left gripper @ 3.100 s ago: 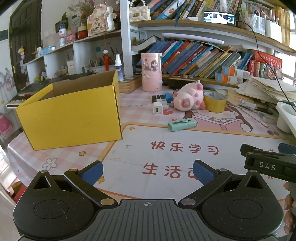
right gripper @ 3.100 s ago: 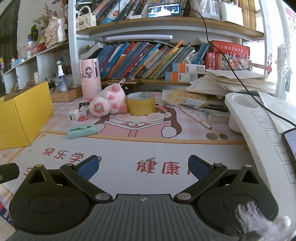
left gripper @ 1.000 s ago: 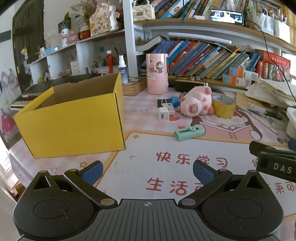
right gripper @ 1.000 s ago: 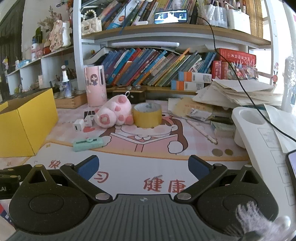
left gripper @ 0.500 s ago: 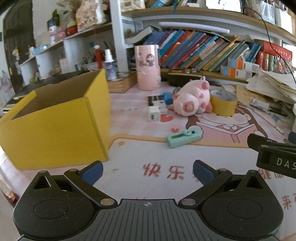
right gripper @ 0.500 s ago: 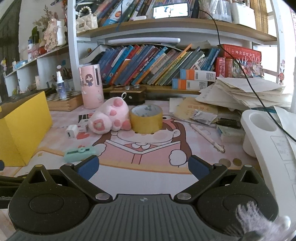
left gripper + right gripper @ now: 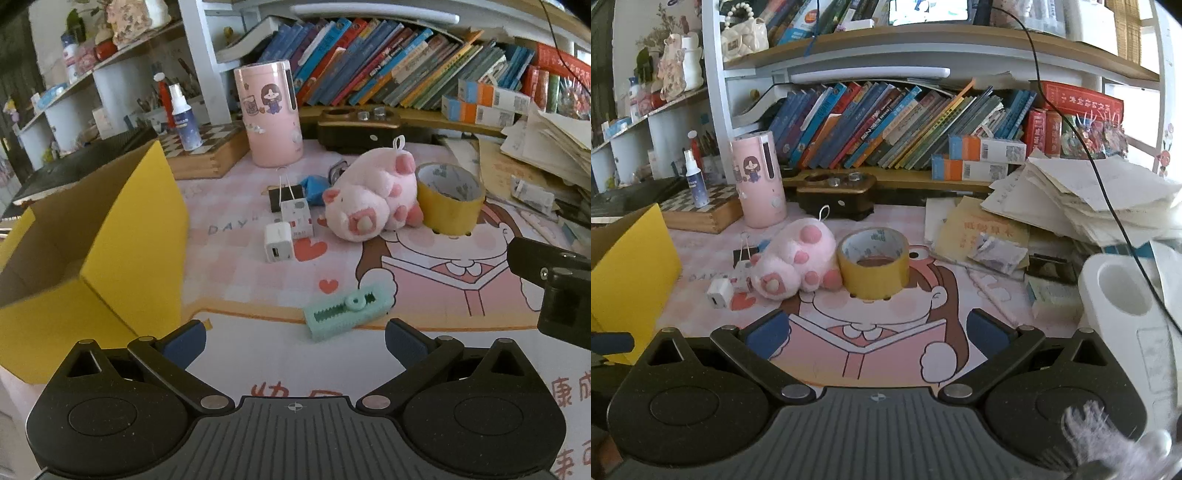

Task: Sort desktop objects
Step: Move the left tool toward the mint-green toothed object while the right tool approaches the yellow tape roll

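Observation:
My left gripper (image 7: 293,341) is open and empty, just in front of a mint-green toothed tool (image 7: 347,308) lying on the desk mat. Behind it lie a white charger cube (image 7: 279,248), a small patterned cube (image 7: 296,218), a black binder clip (image 7: 280,197), a pink plush pig (image 7: 369,203) and a yellow tape roll (image 7: 448,199). An open yellow cardboard box (image 7: 99,243) stands at the left. My right gripper (image 7: 879,334) is open and empty, facing the tape roll (image 7: 873,264) and the pig (image 7: 796,264).
A pink cylindrical holder (image 7: 269,114) and a wooden chessboard box (image 7: 205,151) stand at the back below shelves of books (image 7: 886,122). Stacked papers (image 7: 1082,199) and a white stand (image 7: 1123,295) are at the right. The right gripper's body (image 7: 554,284) shows at the right of the left wrist view.
Both grippers have moved forward towards the objects. The green tool is now close in front of the left gripper, and the tape roll and pig are nearer the right one. Both stay open.

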Action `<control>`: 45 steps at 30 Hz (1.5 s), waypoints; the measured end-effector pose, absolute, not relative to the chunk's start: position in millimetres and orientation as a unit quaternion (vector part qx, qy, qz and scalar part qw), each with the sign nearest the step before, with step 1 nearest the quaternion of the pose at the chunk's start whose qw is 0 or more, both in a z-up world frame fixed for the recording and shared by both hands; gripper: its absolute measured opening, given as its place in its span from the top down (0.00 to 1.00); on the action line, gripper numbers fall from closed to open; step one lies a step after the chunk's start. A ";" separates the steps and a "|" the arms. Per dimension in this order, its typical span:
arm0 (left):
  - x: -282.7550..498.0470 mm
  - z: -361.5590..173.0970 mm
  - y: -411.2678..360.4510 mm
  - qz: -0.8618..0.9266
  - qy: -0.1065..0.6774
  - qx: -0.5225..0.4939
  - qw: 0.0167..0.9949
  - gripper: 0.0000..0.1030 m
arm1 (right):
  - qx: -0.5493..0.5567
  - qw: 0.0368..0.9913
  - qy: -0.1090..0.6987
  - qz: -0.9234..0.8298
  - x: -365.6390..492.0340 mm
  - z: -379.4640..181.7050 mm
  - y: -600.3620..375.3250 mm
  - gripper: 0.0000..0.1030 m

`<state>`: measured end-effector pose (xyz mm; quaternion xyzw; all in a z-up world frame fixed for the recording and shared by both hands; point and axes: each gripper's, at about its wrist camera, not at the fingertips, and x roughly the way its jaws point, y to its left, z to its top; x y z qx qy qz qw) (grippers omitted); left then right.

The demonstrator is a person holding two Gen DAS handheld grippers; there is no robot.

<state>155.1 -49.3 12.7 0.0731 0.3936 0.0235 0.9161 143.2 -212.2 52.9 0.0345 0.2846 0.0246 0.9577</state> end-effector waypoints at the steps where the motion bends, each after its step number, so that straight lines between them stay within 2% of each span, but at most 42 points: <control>1: 156.7 16.4 -48.9 0.022 0.397 0.072 0.915 0.00 | 0.032 0.957 0.288 0.025 146.0 56.2 -212.7 0.00; 12: 170.2 45.9 -44.8 0.042 0.427 0.056 0.902 0.00 | 0.039 0.951 0.306 0.017 163.0 84.0 -221.0 0.00; 22: 171.1 32.4 -34.2 0.052 0.455 0.063 0.886 0.01 | 0.007 0.953 0.304 -0.011 155.0 93.0 -217.0 0.00; 24: 172.0 31.1 -31.2 0.040 0.462 0.052 0.885 0.08 | 0.006 0.950 0.311 -0.020 155.2 92.2 -217.5 0.00; 26: 172.3 30.8 -32.8 0.024 0.464 0.057 0.884 0.10 | 0.005 0.949 0.313 -0.028 154.2 91.3 -216.9 0.00; 36: 181.3 32.0 -36.6 -0.039 0.460 0.084 0.883 0.07 | -0.010 0.952 0.304 -0.043 157.7 97.9 -205.1 0.00; 45: 189.9 27.6 -35.1 -0.031 0.468 0.011 0.883 0.08 | -0.019 0.950 0.311 -0.024 173.0 94.5 -216.0 0.00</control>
